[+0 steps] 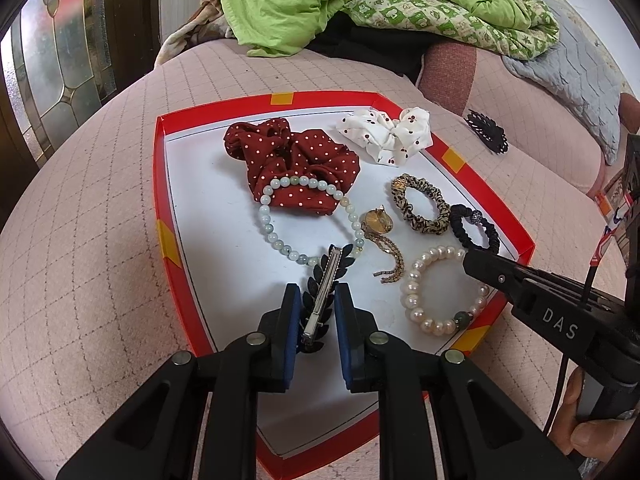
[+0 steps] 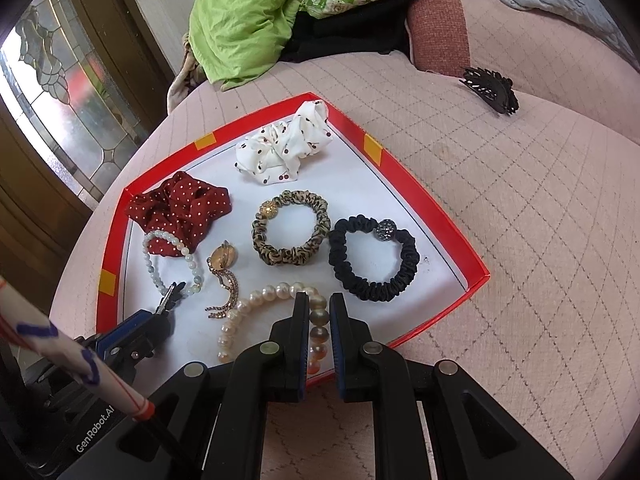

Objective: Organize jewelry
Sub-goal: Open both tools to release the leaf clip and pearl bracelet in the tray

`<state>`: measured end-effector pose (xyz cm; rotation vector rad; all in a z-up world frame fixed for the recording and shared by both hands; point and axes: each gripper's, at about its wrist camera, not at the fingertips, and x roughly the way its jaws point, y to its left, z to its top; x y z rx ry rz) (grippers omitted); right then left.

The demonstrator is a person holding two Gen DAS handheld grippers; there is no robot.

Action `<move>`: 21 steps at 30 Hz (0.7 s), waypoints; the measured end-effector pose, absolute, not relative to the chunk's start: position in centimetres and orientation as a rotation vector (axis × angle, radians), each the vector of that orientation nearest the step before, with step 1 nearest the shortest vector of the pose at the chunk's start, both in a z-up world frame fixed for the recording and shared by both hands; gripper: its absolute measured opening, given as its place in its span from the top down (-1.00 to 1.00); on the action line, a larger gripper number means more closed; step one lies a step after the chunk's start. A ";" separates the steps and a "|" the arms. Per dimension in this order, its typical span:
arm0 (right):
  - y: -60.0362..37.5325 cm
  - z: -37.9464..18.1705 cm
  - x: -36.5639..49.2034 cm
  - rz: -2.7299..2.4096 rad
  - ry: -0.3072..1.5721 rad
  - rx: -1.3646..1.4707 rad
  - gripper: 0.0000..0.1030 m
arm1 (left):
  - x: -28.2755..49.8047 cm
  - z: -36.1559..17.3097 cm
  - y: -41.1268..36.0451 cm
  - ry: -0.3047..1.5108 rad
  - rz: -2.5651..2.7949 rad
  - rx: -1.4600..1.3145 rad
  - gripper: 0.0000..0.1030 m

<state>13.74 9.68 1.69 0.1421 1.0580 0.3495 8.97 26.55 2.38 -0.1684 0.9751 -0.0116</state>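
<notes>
- A pink quilted sofa cushion carries a shallow red cardboard box lid with a white floor
- Green crumpled bedding lies heaped behind the lid
- A dark red polka-dot fabric scrunchie sits at the lid's far left; a white cherry-print scrunchie lies over the far rim
- Left gripper: jaws clamped on a black leaf-shaped hair clip with a metal bar, whose tip touches a pale green bead bracelet
- Right gripper: jaws slightly apart, straddling a white pearl bracelet (whether they touch it I cannot tell)
- A leopard-print hair tie, black ruffled hair tie and gold tassel brooch lie between them
- A second black leaf clip rests on the cushion, outside the lid
</notes>
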 end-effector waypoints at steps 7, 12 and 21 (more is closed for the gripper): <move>9.6 2.0 13.5 0.352 1.054 0.143 0.76 | 9.0 2.6 26.3 0.962 -0.010 -0.159 0.34; 9.8 3.0 13.1 0.361 1.033 0.132 0.68 | 9.0 2.8 26.2 0.958 -0.012 -0.154 0.23; 9.2 5.3 11.8 0.331 0.960 0.086 -0.09 | 8.6 3.3 26.2 0.927 0.023 -0.148 -0.21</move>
